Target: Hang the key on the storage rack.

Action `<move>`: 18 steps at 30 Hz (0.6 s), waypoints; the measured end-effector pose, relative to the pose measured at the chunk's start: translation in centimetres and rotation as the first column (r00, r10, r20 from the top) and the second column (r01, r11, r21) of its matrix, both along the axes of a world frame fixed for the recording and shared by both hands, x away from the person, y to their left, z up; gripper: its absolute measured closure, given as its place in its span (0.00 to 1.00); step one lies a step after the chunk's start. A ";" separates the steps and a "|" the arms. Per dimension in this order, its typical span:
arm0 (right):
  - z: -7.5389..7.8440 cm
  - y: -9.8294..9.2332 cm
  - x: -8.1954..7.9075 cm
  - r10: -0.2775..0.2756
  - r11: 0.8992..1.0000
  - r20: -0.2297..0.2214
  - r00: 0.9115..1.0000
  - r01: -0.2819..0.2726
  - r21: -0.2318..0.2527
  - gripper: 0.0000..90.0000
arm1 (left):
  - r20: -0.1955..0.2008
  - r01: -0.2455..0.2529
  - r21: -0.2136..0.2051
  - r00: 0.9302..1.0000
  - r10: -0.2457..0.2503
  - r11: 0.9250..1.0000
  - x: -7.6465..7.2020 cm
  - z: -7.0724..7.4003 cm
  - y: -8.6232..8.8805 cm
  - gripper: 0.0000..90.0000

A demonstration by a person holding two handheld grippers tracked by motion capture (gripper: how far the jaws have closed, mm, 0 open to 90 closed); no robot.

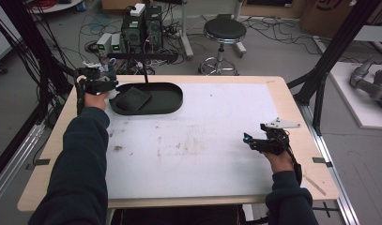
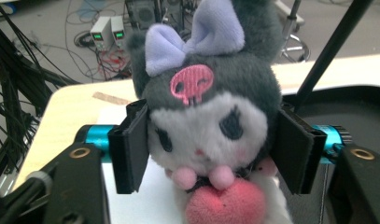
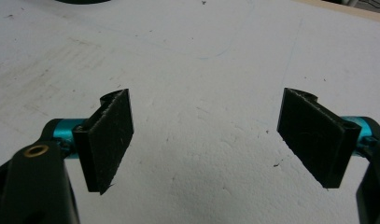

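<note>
Left gripper (image 2: 211, 149) is at upper left of the high view, at the left end of the black tray (image 1: 172, 101). The plush toy (image 2: 206, 116) sits between its fingers (image 2: 131, 149), head up, pink heart low. The pads flank the head; I can't tell if they press on it. Judgement: set the toy onto the tabletop (image 1: 202, 136) or tray squarely before backing out, then lift straight clear of the fur. Right gripper (image 3: 206, 140) is wide open, nothing between, over bare white mat.

Right gripper (image 3: 204, 140) agape – left (image 2: 211, 149) (seemingly) clasping
</note>
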State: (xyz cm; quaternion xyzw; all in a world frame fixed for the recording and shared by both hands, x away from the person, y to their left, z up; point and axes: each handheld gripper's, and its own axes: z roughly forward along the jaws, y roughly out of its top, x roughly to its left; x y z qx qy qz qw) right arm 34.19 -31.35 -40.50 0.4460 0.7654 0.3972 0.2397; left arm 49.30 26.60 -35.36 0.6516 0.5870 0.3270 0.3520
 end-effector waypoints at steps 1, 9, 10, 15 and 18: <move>0.0 0.0 0.0 -0.001 1.000 0.000 1.000 0.001 0.003 0.21 | -0.014 0.012 0.001 1.000 -0.012 1.000 0.0 -0.3 -0.1 0.33; 0.0 0.1 -0.1 0.001 1.000 -0.001 1.000 -0.001 -0.007 0.21 | 0.015 0.059 -0.023 0.998 -0.059 0.998 -1.3 -1.1 -0.2 0.25; 0.0 0.2 -0.1 0.003 1.000 0.004 1.000 -0.003 -0.010 0.21 | 0.015 0.059 -0.023 0.998 -0.059 0.998 -1.3 -1.1 -0.2 0.25; 0.1 0.3 -0.2 0.009 1.000 0.004 1.000 -0.009 -0.012 0.21 | 0.088 0.144 -0.071 0.987 -0.138 0.987 -3.5 -1.0 -0.1 0.25; 0.1 0.5 -0.3 0.019 1.000 0.004 1.000 -0.019 -0.013 0.21 | 0.129 0.180 -0.089 0.977 -0.168 0.980 -4.8 -0.4 -0.1 0.24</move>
